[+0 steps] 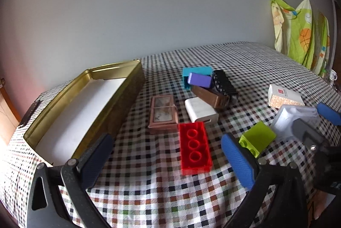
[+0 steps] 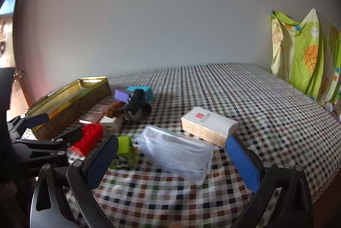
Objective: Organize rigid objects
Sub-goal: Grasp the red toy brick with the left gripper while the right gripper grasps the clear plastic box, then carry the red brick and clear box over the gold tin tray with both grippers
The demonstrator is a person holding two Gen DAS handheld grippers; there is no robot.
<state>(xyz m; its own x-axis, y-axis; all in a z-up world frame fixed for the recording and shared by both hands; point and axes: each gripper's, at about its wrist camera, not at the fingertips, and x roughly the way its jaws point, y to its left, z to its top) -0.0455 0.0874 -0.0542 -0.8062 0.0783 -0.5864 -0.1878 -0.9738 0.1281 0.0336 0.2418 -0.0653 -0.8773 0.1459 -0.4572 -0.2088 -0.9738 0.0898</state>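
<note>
My left gripper (image 1: 166,149) is open above the checked cloth, with a red brick (image 1: 195,148) lying studs-up between its fingers, untouched. A lime brick (image 1: 257,138) sits just past its blue finger. My right gripper (image 2: 170,155) is also open, and a clear plastic case (image 2: 177,153) lies flat between its fingers. Behind the case rests a white box with cork-patterned sides (image 2: 208,125). An open gold tin (image 1: 85,111) with a white floor stands at the left. The left wrist view shows a blue finger (image 1: 328,114) of the right gripper beside the case (image 1: 296,115).
Past the red brick lie a brown framed box (image 1: 163,114), a white charger (image 1: 201,109) and a heap of a teal block (image 1: 197,73), a purple block (image 1: 200,80), a black piece (image 1: 223,81) and a brown piece (image 1: 210,97). Green printed cloth (image 2: 307,57) hangs at the far right.
</note>
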